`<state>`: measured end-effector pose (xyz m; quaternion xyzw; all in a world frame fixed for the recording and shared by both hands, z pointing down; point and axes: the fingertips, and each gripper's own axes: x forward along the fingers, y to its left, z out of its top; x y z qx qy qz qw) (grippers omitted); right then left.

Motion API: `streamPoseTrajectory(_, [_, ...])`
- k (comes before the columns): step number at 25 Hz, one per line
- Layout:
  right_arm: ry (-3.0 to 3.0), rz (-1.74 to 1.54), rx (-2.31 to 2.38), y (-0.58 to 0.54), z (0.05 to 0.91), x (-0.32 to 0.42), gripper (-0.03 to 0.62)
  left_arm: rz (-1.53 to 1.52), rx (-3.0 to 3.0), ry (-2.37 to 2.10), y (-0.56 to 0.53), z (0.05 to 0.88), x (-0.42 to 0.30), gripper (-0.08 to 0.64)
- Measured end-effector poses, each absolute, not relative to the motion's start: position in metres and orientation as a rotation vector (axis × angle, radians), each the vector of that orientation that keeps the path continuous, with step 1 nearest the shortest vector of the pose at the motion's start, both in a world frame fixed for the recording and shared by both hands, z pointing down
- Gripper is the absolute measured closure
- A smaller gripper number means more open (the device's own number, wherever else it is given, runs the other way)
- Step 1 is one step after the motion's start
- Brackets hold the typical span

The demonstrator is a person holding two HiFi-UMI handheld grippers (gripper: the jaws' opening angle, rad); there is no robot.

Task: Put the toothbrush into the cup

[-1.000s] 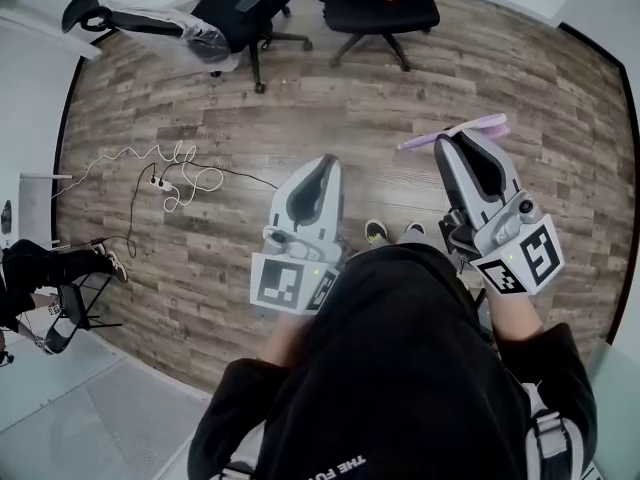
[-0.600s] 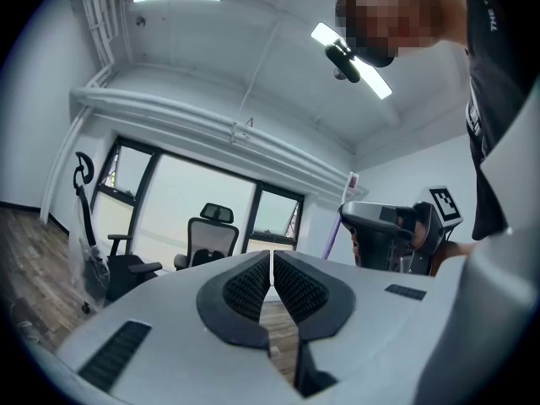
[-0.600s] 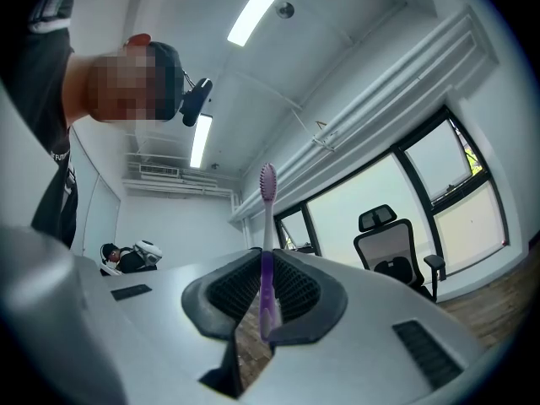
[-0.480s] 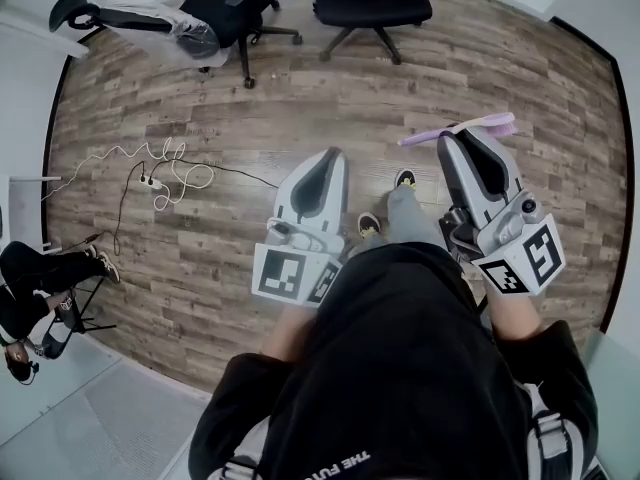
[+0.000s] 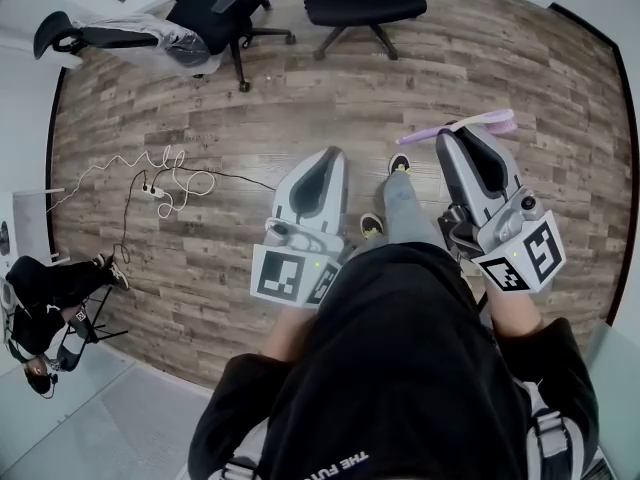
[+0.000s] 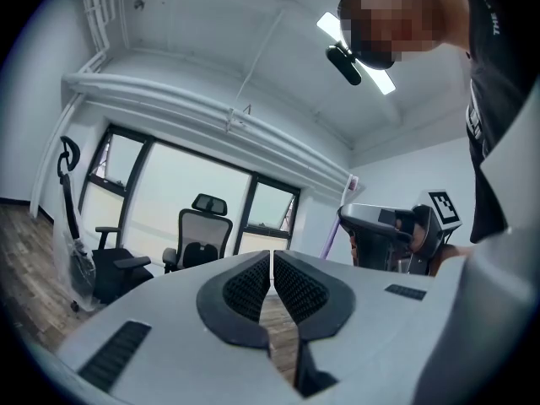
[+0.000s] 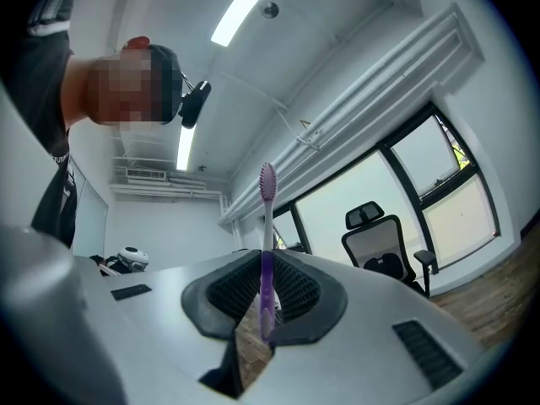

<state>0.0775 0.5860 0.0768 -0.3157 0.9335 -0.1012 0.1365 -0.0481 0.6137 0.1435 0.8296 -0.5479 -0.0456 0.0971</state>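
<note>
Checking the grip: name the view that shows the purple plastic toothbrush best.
The right gripper view: the purple plastic toothbrush stands upright, clamped in the right gripper, bristles on top. The head view shows it small, lying across that gripper's tip. The left gripper view catches only a thin purple sliver.

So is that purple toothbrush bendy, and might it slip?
Probably stiff: the toothbrush sticks out straight, with no droop. Likely light, being so thin. It might pivot, since the right claw pinches only its narrow handle.
</note>
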Motion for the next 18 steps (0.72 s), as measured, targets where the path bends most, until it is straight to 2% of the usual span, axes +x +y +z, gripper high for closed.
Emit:
streamPoseTrajectory(8, [2.692,-0.284,-0.925,0.511,0.076,0.089,0.538,-0.117,2.502,-1.57,0.534,0.138,-0.032,0.528])
streamPoseTrajectory(18, [2.669,-0.297,-0.962,0.412,0.075,0.14,0.538,-0.067,2.545,-1.514,0.427,0.131,0.017,0.528])
